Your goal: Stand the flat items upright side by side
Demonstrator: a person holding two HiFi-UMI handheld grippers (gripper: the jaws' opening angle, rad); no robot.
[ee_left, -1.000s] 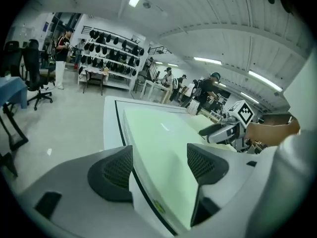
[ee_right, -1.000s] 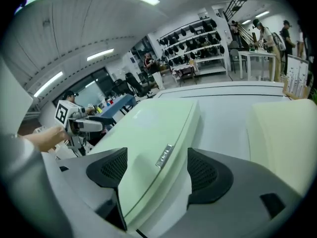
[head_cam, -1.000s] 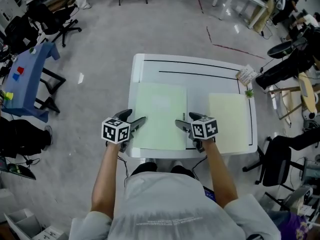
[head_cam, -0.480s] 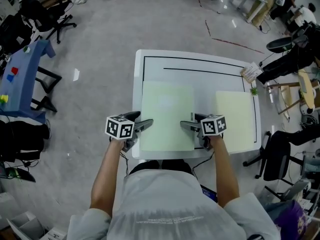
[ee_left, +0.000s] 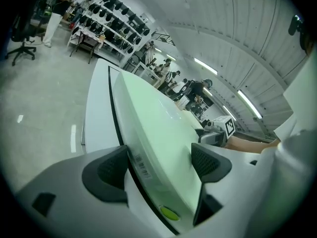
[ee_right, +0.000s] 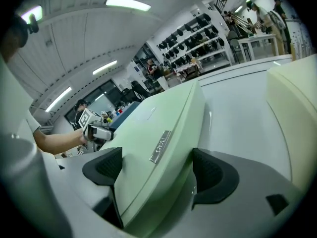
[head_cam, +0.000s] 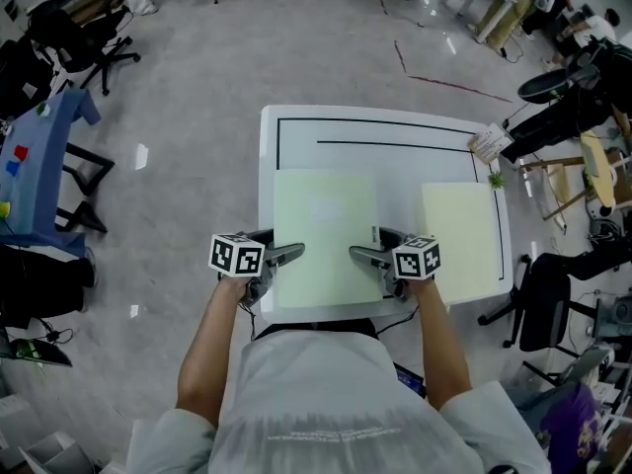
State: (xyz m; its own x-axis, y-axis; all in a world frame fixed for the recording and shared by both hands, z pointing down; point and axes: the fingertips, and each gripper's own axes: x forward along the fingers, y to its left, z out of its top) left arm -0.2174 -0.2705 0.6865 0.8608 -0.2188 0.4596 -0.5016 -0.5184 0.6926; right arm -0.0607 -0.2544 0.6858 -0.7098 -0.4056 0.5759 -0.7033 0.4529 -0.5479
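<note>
now left hand-held gripper (head_cam: 282, 265) and right hand-held gripper (head_cam: 366, 249), jaws just opened, straddle one green case (head_cam: 324, 227) of two.

Glossy case (head_cam: 324, 235) (plastic); smooth table (head_cam: 395, 161)

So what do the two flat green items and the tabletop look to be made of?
The larger green case is probably moulded plastic with a smooth satin finish: it has rounded edges, a soft sheen, and a barcode sticker on its side. The paler case is likely the same, though this is less certain. The tabletop looks like white laminate or coated board, semi-glossy with faint reflections.
</note>
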